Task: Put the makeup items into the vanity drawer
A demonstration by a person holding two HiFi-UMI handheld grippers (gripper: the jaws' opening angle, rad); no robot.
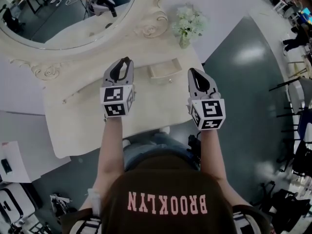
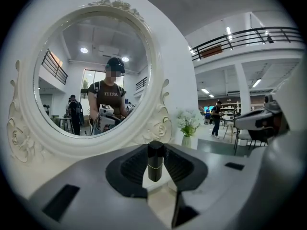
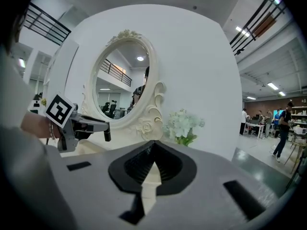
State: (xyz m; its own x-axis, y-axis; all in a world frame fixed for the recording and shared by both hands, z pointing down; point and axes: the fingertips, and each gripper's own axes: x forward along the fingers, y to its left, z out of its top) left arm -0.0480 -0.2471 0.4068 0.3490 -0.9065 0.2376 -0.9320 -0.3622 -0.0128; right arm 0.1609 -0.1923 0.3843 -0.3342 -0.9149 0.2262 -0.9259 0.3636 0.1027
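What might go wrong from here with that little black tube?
The black tube stands upright in just the tips of the left gripper's jaws, so it may slip out. The open drawer is small; a release could miss it. The flower vase near it might get knocked.

Plenty of bare tabletop (image 1: 83,126) from 6 to 8 o'clock, easy passing there. The open drawer (image 1: 161,77) sits at 12, in the gap between the left claw (image 1: 126,61) and right claw (image 1: 193,72), open from above. Watch the mirror frame (image 1: 146,28) at 11, the flower vase (image 1: 184,39) at 1, and a thin stick-like thing (image 1: 73,97) lying at 9.
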